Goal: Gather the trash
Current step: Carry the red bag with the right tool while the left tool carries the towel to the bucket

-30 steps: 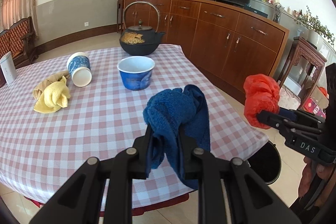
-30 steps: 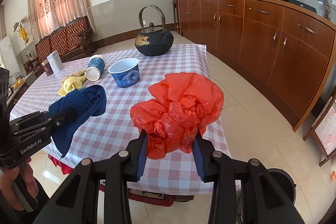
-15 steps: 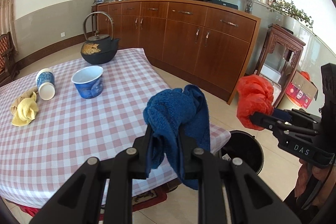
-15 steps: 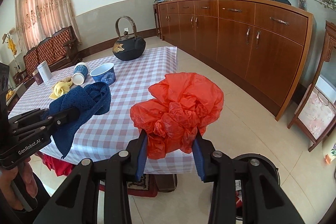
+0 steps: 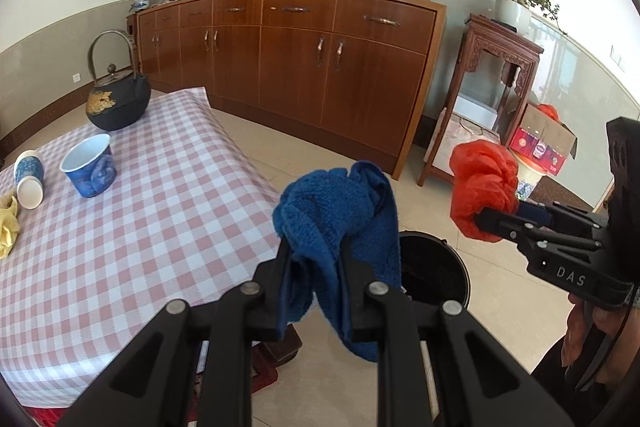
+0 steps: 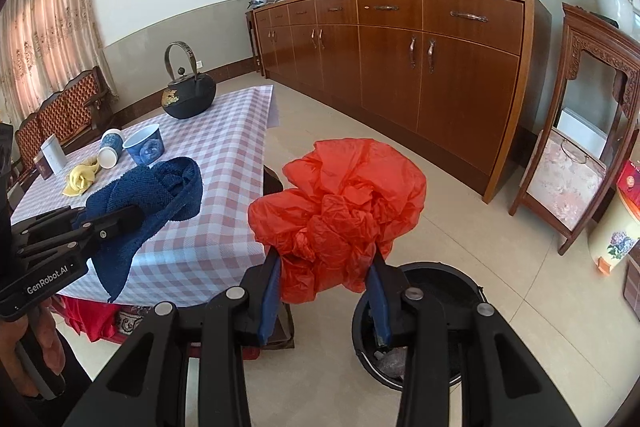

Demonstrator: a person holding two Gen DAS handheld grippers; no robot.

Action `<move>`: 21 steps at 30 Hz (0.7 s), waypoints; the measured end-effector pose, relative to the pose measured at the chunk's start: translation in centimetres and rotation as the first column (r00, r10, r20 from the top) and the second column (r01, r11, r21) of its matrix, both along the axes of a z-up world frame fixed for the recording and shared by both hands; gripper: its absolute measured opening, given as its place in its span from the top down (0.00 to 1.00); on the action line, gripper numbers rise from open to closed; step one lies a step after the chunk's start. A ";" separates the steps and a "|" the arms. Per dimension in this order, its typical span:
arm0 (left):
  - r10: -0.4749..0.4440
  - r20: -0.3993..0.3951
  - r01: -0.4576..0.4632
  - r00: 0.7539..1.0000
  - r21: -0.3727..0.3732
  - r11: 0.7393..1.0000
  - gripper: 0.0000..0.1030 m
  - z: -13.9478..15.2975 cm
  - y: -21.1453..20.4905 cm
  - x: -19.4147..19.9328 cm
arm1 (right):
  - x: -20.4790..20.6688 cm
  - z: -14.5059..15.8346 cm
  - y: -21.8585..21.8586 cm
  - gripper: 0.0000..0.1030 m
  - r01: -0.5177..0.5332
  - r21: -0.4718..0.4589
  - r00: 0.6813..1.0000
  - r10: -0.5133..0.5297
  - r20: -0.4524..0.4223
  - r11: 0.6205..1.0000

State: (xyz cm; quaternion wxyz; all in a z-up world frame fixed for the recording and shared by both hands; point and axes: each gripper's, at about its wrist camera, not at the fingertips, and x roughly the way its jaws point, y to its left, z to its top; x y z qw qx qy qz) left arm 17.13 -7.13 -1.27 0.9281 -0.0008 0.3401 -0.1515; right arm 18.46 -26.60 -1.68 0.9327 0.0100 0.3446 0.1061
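Observation:
My left gripper (image 5: 314, 267) is shut on a bunched dark blue cloth (image 5: 336, 211), which hangs down past its fingers; the same cloth (image 6: 152, 195) shows at the left of the right wrist view. My right gripper (image 6: 324, 275) is shut on a crumpled red plastic bag (image 6: 340, 203), seen again as the red bag (image 5: 482, 179) at the right of the left wrist view. A round black bin (image 6: 456, 287) stands on the floor beside the table corner, just below and beyond both grippers, partly hidden by them. The bin (image 5: 434, 275) sits behind the blue cloth.
The table with a pink checked cloth (image 5: 152, 211) carries a black kettle (image 5: 118, 99), a blue bowl (image 5: 90, 167), a tipped cup (image 5: 29, 179) and a yellow rag (image 6: 82, 179). A long wooden sideboard (image 6: 420, 67) and a carved stand (image 6: 580, 155) line the wall across tiled floor.
Both grippers have swung right, off the tabletop and out past its corner, each still holding its load. The black bin has come into view beneath them.

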 end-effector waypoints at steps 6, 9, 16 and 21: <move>-0.066 -0.041 0.066 0.997 0.002 0.998 0.80 -1.6 -3.4 0.4 | -0.7 -1.1 -3.4 0.61 0.050 -0.004 0.998 -0.050 -0.027 0.999; -0.100 -0.061 0.100 0.993 0.008 0.995 0.80 -2.6 -5.1 0.6 | -1.1 -1.9 -5.0 0.61 0.077 -0.008 0.996 -0.077 -0.044 0.997; -0.163 -0.105 0.166 0.981 0.015 0.986 0.80 -4.5 -8.3 1.1 | -1.5 -3.7 -7.8 0.61 0.120 -0.025 0.989 -0.122 -0.087 0.992; -0.188 -0.136 0.193 0.973 0.021 0.981 0.80 -5.9 -10.0 1.6 | -1.5 -5.2 -9.5 0.61 0.135 -0.041 0.983 -0.139 -0.120 0.990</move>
